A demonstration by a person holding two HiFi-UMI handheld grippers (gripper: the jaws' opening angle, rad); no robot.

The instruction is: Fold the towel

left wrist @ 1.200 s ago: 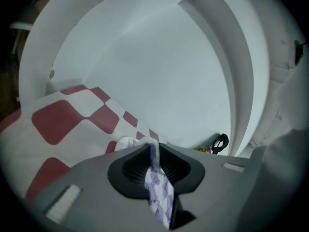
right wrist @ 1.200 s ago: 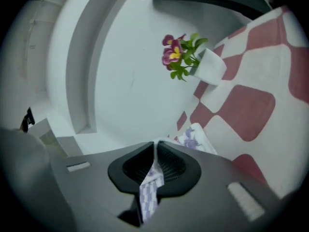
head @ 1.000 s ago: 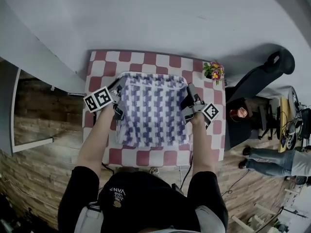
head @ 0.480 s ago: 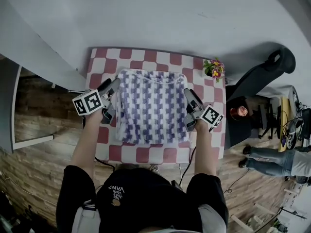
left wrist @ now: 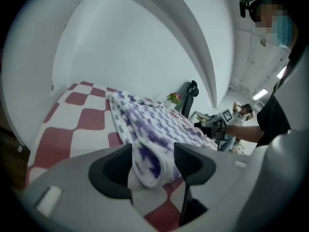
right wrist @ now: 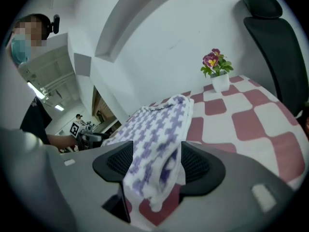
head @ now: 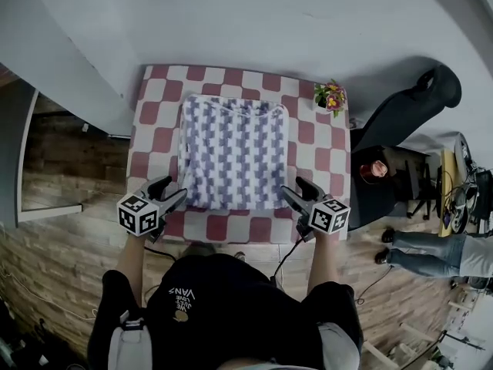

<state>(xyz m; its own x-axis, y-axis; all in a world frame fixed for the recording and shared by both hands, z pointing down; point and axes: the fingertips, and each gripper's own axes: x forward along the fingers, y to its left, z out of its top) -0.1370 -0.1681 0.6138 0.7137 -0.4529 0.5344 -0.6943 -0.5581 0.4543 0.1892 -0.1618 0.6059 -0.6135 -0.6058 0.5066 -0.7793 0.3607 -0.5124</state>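
Head view: towel (head: 233, 153) is lying spread on the checkered table (head: 158, 91), far edge near the wall; left gripper (head: 171, 192) is sitting at its near-left corner and right gripper (head: 295, 190) at its near-right corner, both at the table's near edge; flower pot (head: 330, 97) is standing just beyond the towel's far-right corner.

Left gripper view: left gripper (left wrist: 153, 166) is pinching the towel (left wrist: 149, 129) corner, jaws partway closed with a thick rolled edge filling the gap between the pads; the rest of the cloth is running away from the jaws across the table.

Right gripper view: right gripper (right wrist: 157, 170) is clamping the other near corner, jaws closed onto bunched towel (right wrist: 154, 129), loose end hanging below the pads; flower pot (right wrist: 218, 76) is standing well apart to the far right.

Risks, as I judge them: only the corner tips are being held, so a layer could be slipping out on the lift; uneven pulling would be skewing the fold; a wide swing on the right could be clipping the pot.
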